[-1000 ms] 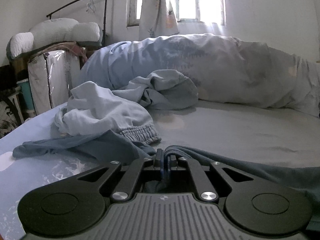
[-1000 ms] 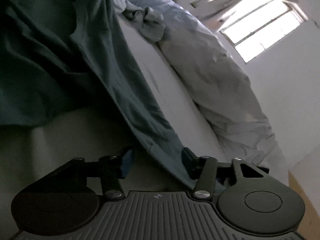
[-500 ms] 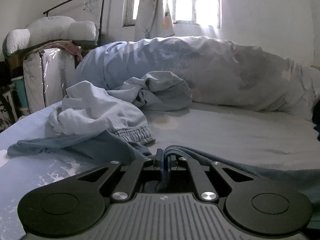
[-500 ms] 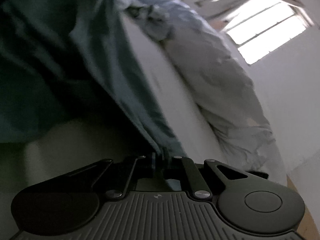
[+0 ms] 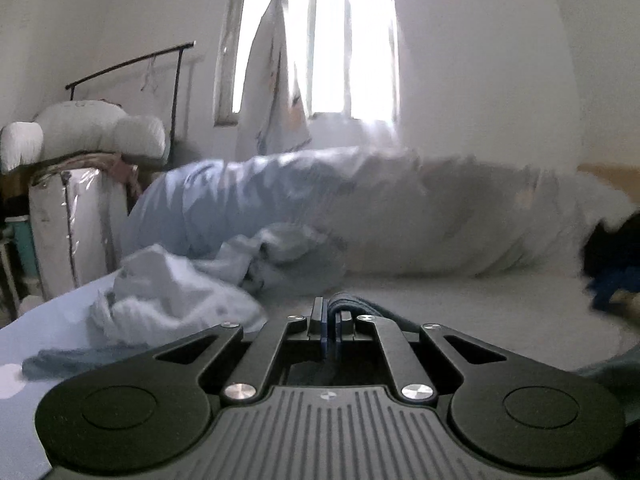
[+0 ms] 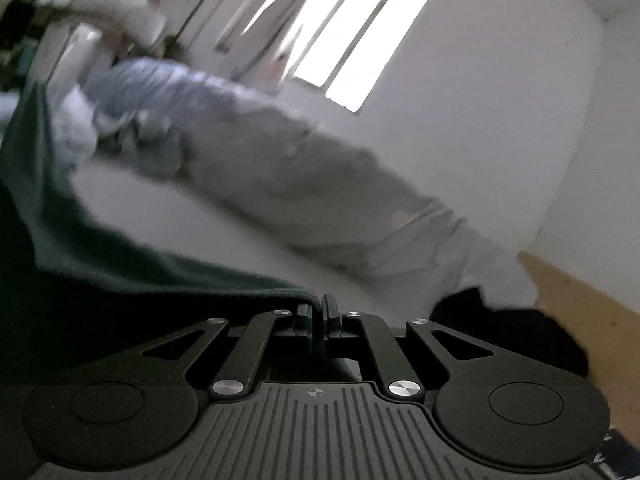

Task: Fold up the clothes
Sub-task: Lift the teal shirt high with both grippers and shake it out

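Note:
My left gripper (image 5: 331, 312) is shut on a fold of a dark teal garment (image 5: 362, 306), which bunches just past its fingertips. In the right wrist view the same dark teal garment (image 6: 120, 264) stretches from the left edge down to my right gripper (image 6: 318, 307), which is shut on its hem. Both views are blurred by motion. A heap of pale blue clothes (image 5: 172, 300) lies on the bed (image 5: 480, 312) to the left of the left gripper.
A long rolled quilt (image 5: 360, 208) lies along the far side of the bed under the window (image 5: 344, 40). A dark bundle (image 5: 616, 256) sits at the right. Stacked pillows and wrapped storage (image 5: 76, 184) stand at the left.
My right gripper closed on the teal garment's hem and swung upward, lifting the cloth. My left gripper, still clamped on the fabric, rose and tilted up, so the bed sits lower in view.

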Demonstrator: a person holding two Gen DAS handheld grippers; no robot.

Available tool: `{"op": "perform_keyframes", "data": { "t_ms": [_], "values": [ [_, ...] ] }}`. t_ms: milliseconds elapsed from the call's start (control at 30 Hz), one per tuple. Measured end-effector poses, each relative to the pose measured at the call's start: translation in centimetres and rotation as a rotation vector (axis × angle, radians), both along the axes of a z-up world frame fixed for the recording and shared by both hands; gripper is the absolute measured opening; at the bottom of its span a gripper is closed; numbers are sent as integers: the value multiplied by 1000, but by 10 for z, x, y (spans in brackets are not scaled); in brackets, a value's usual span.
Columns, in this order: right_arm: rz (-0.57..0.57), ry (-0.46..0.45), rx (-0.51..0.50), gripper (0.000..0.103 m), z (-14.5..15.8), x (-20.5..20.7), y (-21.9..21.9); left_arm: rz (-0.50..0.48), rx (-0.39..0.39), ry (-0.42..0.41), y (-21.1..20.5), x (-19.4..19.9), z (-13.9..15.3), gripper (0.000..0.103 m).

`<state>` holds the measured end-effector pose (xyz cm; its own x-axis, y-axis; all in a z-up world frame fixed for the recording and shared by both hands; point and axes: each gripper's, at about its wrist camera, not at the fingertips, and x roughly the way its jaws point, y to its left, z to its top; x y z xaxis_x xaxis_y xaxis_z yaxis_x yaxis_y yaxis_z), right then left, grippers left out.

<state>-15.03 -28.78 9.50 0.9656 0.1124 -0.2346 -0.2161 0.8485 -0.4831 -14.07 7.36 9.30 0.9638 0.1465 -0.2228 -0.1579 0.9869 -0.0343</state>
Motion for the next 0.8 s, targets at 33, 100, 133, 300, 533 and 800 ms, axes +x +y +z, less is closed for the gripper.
{"op": "perform_keyframes", "data": {
  "t_ms": [33, 100, 133, 300, 533, 800],
  "values": [
    [-7, -31, -13, 5, 15, -2, 0, -13, -26, -30, 1, -7, 14, 7],
    [-21, -100, -32, 5, 48, -13, -1, -21, -81, -80, 7, -17, 47, 7],
    [-24, -133, -24, 5, 67, -19, -3, -19, -107, -106, 11, -21, 65, 7],
    [-43, -272, 24, 5, 146, -42, -15, -8, -159, -244, 28, -55, 149, 7],
    [-33, -460, 45, 5, 244, -89, -30, -59, -215, -410, 44, -114, 245, 7],
    [-26, -646, 32, 5, 329, -154, -58, -153, -157, -541, 34, -170, 336, 7]
  ]
}}
